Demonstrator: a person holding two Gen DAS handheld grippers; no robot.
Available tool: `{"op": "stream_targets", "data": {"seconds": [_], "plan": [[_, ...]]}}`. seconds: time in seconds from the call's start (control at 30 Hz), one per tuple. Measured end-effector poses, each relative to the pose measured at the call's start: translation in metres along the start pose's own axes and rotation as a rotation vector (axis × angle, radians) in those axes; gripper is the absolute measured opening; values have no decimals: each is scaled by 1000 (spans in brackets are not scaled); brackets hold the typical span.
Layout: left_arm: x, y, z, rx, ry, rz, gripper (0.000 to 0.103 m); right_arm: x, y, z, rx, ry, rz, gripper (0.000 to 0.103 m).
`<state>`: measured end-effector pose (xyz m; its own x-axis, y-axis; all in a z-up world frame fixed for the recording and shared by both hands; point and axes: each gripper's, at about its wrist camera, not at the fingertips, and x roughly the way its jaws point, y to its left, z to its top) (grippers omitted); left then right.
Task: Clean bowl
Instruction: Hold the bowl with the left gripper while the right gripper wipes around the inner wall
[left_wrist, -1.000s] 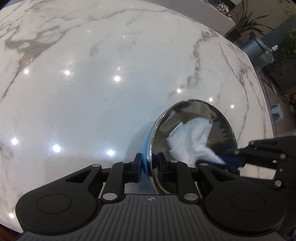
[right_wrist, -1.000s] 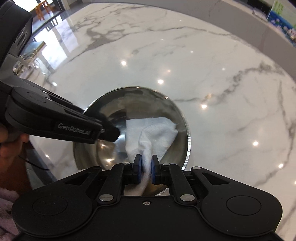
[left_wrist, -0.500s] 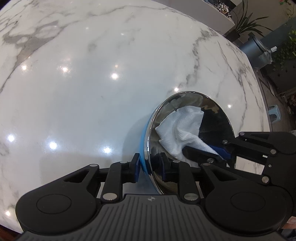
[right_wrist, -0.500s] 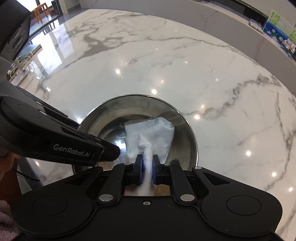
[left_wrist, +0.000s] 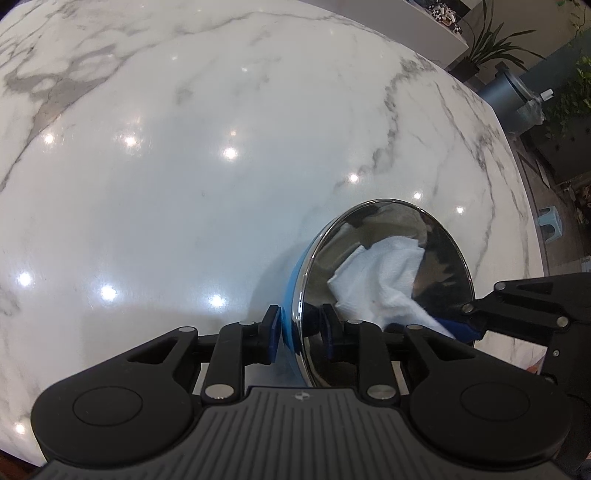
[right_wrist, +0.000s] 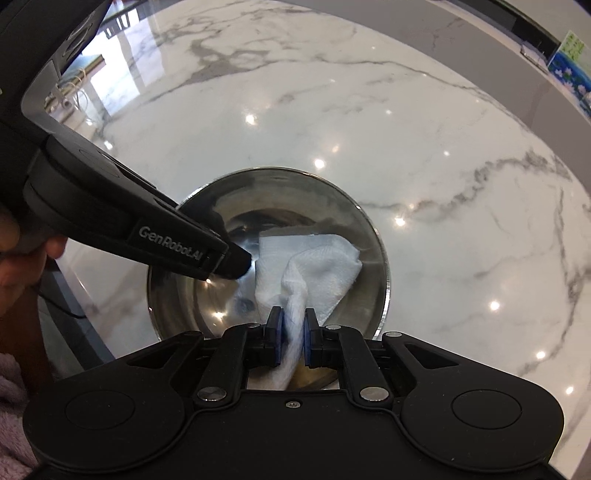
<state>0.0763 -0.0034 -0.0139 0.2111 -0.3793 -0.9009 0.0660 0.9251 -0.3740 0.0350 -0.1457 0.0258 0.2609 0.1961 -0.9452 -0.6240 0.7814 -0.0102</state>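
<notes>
A steel bowl (left_wrist: 439, 266) with a blue outer wall stands tilted on the white marble table (left_wrist: 184, 184). My left gripper (left_wrist: 300, 330) straddles its near rim, one pad on the blue outside and one inside. Its jaws are opening, though the pads still touch the wall. A white cloth (left_wrist: 380, 273) lies crumpled inside the bowl. My right gripper (left_wrist: 458, 328) reaches in from the right. In the right wrist view, the right gripper (right_wrist: 293, 325) is shut on a twisted end of the cloth (right_wrist: 314, 269) above the bowl (right_wrist: 280, 199). The left gripper (right_wrist: 236, 264) comes in from the left.
The marble top stretches wide beyond the bowl. Past its right edge in the left wrist view are a grey bin (left_wrist: 517, 99), potted plants (left_wrist: 487, 40) and a small stool (left_wrist: 550, 221). A person's hand (right_wrist: 22, 258) holds the left gripper; fuzzy pink fabric (right_wrist: 14, 406) lies at the lower left.
The right gripper swept the cloth toward the bowl's left side, then drew back to the right. The gap between the left gripper's pads has widened a little. The bowl stays tilted.
</notes>
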Motion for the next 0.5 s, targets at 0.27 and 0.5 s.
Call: {"op": "stream_targets", "data": {"seconds": [0.27,0.5], "plan": [[0,-1,1,11,7,2,23,7,6,9,-30,-27,-76,9],[3,-6,2,25,13,10,23,10,-7,9,34,-70,-7,10]]}}
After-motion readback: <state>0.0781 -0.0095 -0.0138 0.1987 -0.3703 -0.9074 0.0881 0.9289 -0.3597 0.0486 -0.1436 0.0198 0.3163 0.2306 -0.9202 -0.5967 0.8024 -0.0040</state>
